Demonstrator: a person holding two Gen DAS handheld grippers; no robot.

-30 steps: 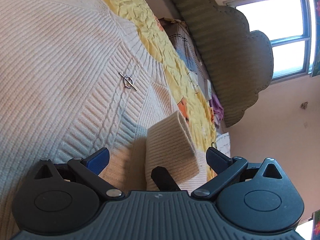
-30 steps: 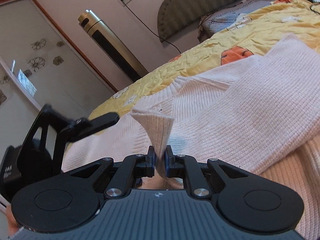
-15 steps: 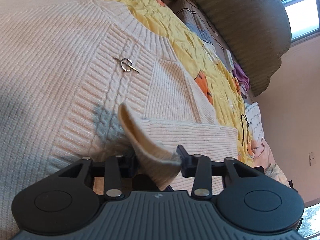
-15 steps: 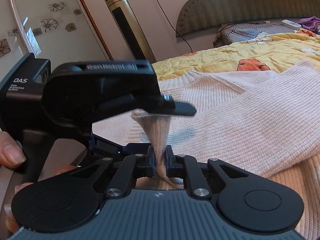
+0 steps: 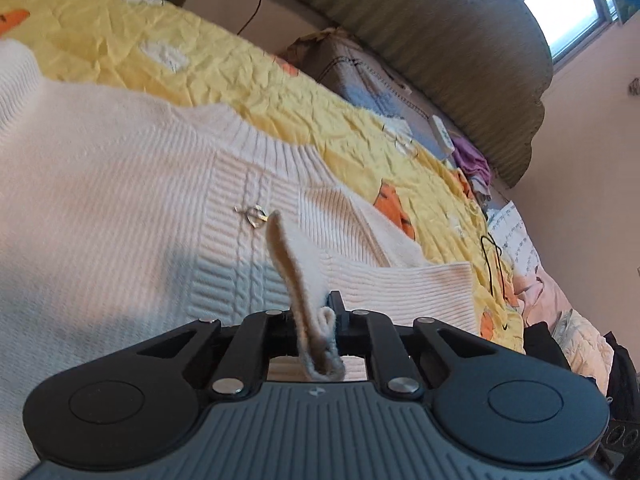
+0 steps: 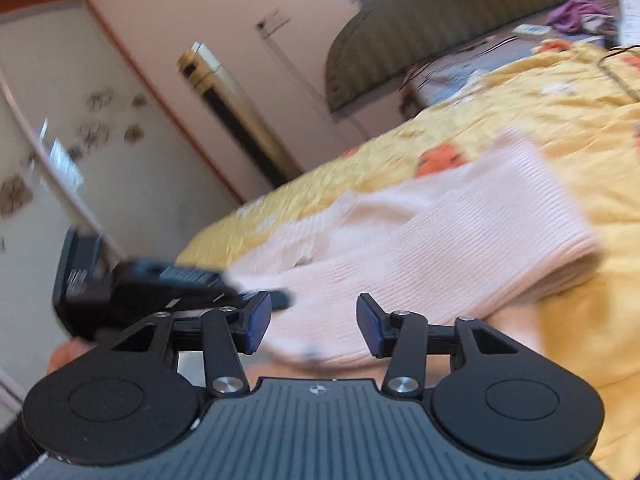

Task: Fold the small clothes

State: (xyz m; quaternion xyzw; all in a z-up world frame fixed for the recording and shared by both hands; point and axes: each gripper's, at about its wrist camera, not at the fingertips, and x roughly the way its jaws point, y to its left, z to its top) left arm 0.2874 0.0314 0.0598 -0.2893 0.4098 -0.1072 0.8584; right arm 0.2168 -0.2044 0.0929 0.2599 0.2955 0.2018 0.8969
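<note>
The sweater (image 5: 120, 208) lies spread on the bed (image 5: 132, 56), its ribbed neckline toward the headboard (image 5: 460, 40) and a small metal ring (image 5: 256, 215) lying on the cable-knit band down its front. One sleeve is folded across the body; its cuff (image 5: 308, 312) stands up from the knit as a thin doubled strip.

The left gripper (image 5: 316, 320) pinches that cuff: its fingers (image 5: 335, 312) are pressed together on the fabric, the cuff's rolled edge bulging out just behind them. The gripper points down at a slant toward the sweater, and its view is rolled, so the bed runs uphill from lower right to upper left.

In the right wrist view, which is blurred, the right gripper (image 6: 314, 326) is over the near edge of the sweater (image 6: 440, 248). Its fingers (image 6: 370, 326) are spread and opening, with nothing gripped; the knit lies below the gap, not touched by the pads. It points only slightly downward, across the bed toward the wall. The left gripper (image 6: 256, 294) shows at the left of this view, just beside the right one's left finger, with a bit of the person's hand (image 6: 68, 354) below it.

Beyond the bed stand a tall gold tower fan (image 6: 236, 112) and the headboard (image 6: 460, 16).
</note>
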